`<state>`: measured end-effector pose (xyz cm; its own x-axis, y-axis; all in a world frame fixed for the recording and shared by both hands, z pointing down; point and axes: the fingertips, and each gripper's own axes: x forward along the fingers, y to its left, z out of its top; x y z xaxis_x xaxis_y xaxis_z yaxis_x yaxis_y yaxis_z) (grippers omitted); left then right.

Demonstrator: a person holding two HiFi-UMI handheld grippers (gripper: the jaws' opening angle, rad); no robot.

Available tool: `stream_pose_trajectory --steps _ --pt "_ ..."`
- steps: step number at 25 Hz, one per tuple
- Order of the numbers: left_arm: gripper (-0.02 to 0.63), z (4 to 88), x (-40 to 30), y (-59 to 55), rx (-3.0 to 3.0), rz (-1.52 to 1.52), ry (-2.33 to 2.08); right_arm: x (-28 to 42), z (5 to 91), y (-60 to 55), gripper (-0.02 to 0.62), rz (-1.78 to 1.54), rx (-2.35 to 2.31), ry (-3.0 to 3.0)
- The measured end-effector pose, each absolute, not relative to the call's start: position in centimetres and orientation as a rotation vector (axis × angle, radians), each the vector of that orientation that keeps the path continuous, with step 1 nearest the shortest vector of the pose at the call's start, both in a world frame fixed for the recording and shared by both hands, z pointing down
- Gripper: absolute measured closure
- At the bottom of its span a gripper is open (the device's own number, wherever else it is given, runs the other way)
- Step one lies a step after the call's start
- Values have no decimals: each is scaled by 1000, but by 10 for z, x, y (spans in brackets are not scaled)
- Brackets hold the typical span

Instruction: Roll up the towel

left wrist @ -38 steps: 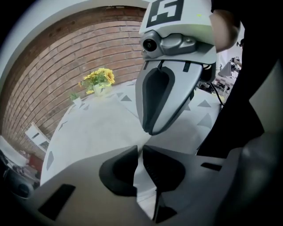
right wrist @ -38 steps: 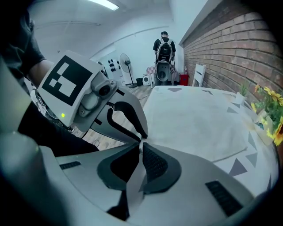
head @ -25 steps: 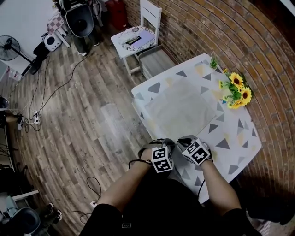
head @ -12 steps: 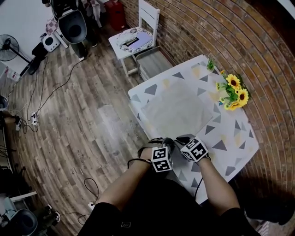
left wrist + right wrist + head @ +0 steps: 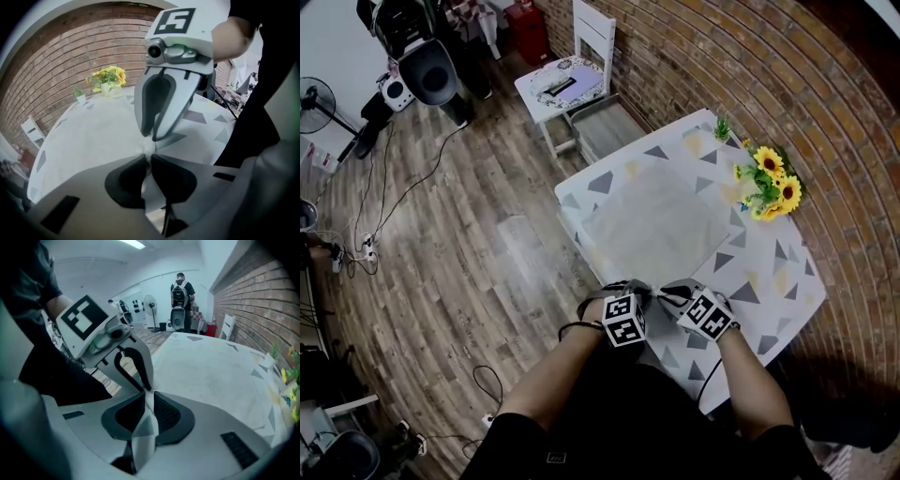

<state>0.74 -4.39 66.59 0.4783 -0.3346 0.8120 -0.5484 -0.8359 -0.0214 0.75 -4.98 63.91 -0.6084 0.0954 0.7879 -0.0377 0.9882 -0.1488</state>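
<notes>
Towel [image 5: 661, 220] corner pinched in jaws, left gripper [image 5: 149, 158] closing, right gripper [image 5: 149, 401] opening

The towel [image 5: 661, 220] is plain and pale, off-white or perhaps light grey; the dim picture leaves that open. The worktop [image 5: 773, 281] under it is white, scattered with grey triangles and a few faint yellow ones. The sunflowers [image 5: 773, 187] are bright yellow with dark centres and green leaves. The wall [image 5: 834, 84] is red-brown brick, and the floor [image 5: 459, 234] is grey-brown wood planks. The chair [image 5: 592, 30] is white, with a busily patterned seat.
</notes>
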Motion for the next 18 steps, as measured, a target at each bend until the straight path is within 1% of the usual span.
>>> stream_pose_trajectory --steps 3,5,6,8,10,18 --pt "557 665 7 -44 2462 1251 -762 10 658 -39 497 85 -83 -2152" --pt "563 665 6 -43 2452 1243 -753 10 665 -40 494 20 -73 -2121" --pt "566 664 6 -42 2449 1240 -746 10 666 -40 498 -5 -68 -2115" --pt "568 664 6 -40 2440 1228 -737 10 666 -39 542 -39 -67 -2106" --pt "569 664 6 -36 2430 1207 -726 11 667 -35 559 -41 -86 -2097" --pt "572 662 14 -14 2403 1165 -570 18 657 -15 568 82 -161 -2081"
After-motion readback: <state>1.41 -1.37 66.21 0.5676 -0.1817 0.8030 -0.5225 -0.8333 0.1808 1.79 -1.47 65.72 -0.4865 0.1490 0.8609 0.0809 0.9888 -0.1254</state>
